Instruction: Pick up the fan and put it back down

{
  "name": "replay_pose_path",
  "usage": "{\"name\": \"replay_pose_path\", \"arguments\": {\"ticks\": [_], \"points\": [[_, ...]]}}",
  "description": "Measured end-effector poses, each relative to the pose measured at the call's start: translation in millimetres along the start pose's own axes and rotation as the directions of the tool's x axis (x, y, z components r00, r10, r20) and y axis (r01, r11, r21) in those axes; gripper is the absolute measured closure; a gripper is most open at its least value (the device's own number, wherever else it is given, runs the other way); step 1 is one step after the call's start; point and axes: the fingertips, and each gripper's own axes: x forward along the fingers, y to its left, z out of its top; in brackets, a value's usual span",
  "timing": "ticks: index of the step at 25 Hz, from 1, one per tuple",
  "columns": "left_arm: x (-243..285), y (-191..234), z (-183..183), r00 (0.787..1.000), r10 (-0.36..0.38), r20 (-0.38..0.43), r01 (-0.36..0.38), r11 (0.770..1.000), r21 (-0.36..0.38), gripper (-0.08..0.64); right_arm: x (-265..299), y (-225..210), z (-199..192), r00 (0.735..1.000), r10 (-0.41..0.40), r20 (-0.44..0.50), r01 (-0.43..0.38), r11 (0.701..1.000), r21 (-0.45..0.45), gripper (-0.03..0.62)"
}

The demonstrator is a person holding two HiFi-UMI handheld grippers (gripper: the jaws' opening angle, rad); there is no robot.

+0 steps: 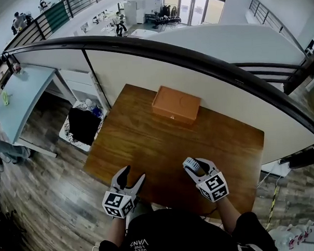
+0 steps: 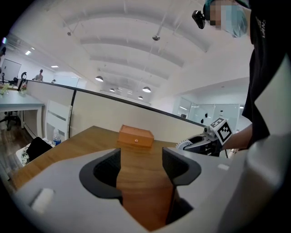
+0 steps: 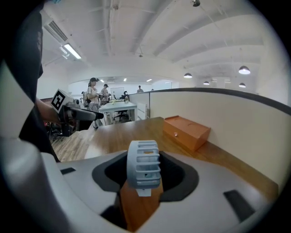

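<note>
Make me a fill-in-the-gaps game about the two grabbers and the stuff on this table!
1. The right gripper is shut on a small grey ____.
2. The left gripper has its jaws open with ____ between them.
3. The orange box sits on the wooden ____.

Missing words: fan; nothing; table.

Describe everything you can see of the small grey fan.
The fan is small, pale grey and looks plastic: a round, drum-like housing with a slotted grille and a short tab below. It sits upright between the jaws of the right tool, which grip its sides. It appears to be held above the near part of the wooden table.
</note>
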Motion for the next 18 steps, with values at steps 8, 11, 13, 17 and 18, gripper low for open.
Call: {"name": "replay_pose_path", "arguments": {"ticks": [8,11,13,17,18], "points": [[27,74,43,0.988,-0.151,-0.027,0.153,0.987,0.058,0.288,73,4,80,0.999,-0.036,0.004,0.036,0.999,-0.039,0.402],[34,104,53,0.983,-0.181,-0.036,0.183,0.981,0.066,0.288,108,4,106,0.999,-0.034,0.002,0.034,0.998,-0.059,0.402],[39,123,59,0.979,-0.198,-0.039,0.200,0.977,0.066,0.288,131,4,124,0.999,-0.033,0.004,0.034,0.997,-0.069,0.403],[50,153,66,0.972,-0.233,-0.045,0.235,0.969,0.072,0.288,172,-2,153,0.999,-0.044,0.003,0.044,0.994,-0.096,0.402],[53,160,67,0.970,-0.240,-0.046,0.243,0.967,0.072,0.288,182,-4,160,0.999,-0.045,0.003,0.045,0.994,-0.101,0.402]]}}
